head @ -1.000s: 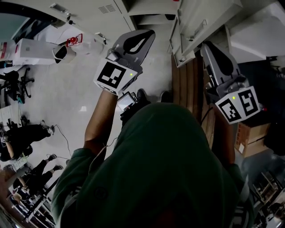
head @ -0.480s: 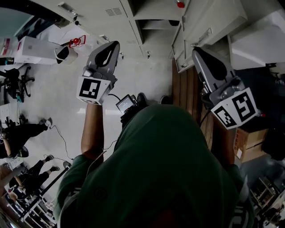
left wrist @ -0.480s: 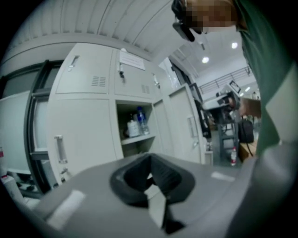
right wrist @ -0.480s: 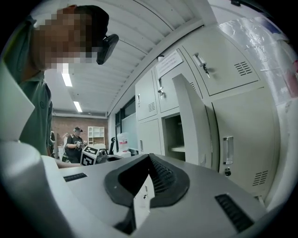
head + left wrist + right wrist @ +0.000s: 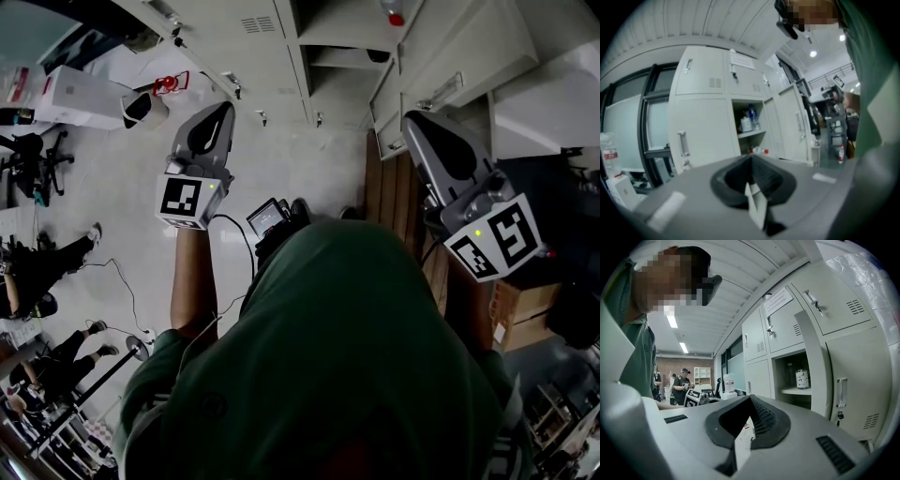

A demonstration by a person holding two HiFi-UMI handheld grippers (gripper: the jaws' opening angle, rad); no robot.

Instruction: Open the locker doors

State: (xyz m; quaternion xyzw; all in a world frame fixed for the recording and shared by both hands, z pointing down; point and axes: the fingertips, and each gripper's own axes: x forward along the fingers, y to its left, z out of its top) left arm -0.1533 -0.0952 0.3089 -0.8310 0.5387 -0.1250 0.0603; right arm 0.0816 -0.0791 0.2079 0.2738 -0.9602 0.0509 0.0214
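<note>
Several locker doors [image 5: 701,136] are seen shut beside one opened compartment [image 5: 737,112] holding bottles [image 5: 745,124], so the task is judged partly done, while the left tongs [image 5: 751,161] and right tongs [image 5: 749,401] are held closed, empty, clear of the lockers.

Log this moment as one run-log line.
left tool: shut, empty | right tool: shut, empty | locker door: open | jar: on shelf | contact: none

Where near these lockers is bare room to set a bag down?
Bare: pale floor before the grey lockers, left of the brown wooden slats; the open locker's shelf left of the patterned jar. Crowded: the floor's left edge, with white boxes and a black chair.
</note>
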